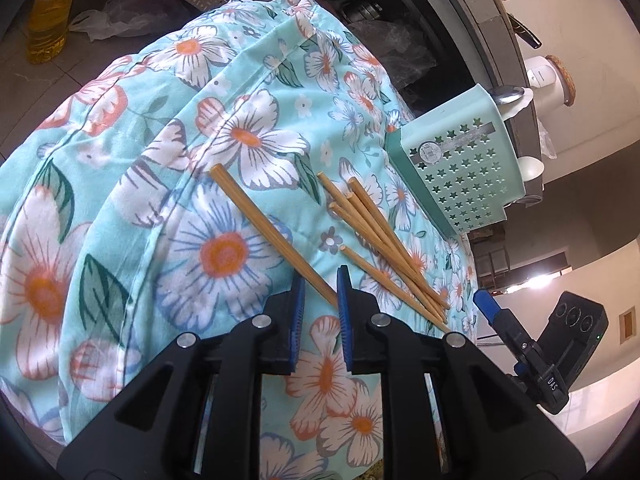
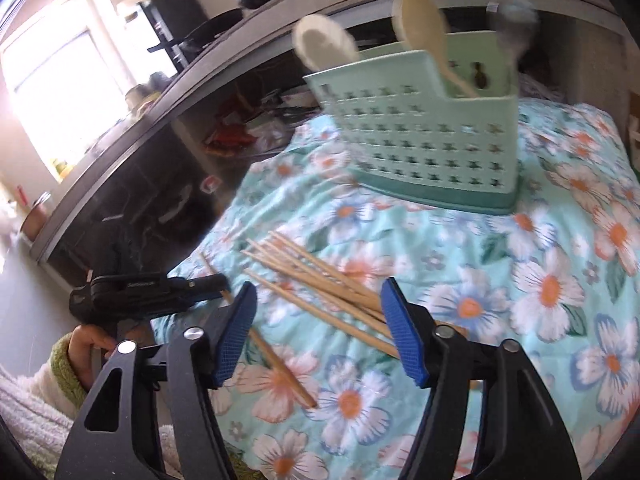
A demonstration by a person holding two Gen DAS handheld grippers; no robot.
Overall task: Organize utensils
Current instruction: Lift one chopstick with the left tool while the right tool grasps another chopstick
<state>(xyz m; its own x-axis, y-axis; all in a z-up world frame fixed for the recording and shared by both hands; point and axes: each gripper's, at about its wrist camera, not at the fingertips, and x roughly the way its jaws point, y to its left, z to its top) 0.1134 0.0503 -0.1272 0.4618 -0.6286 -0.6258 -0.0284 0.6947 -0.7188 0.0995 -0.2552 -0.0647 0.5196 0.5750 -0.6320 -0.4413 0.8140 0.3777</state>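
Several wooden chopsticks (image 1: pixel 384 240) lie in a loose bundle on a floral cloth (image 1: pixel 168 168). One separate chopstick (image 1: pixel 272 236) lies apart to their left, its near end between the fingers of my left gripper (image 1: pixel 322 280), which is partly open around it without clamping. A mint-green perforated utensil holder (image 1: pixel 456 172) stands beyond the bundle and holds spoons. In the right wrist view my right gripper (image 2: pixel 316 304) is wide open just above the near ends of the bundle (image 2: pixel 320 280). The holder (image 2: pixel 424 128) with spoons (image 2: pixel 420 24) stands further back. The left gripper (image 2: pixel 160 288) shows at the left.
A bottle of yellow oil (image 1: pixel 48 20) and a plastic bag (image 1: pixel 120 16) sit on the floor beyond the cloth. A dark counter edge (image 2: pixel 160 92) with pots runs behind. A white jar (image 1: pixel 544 72) stands by the holder. The right gripper's body (image 1: pixel 532 344) is at the right.
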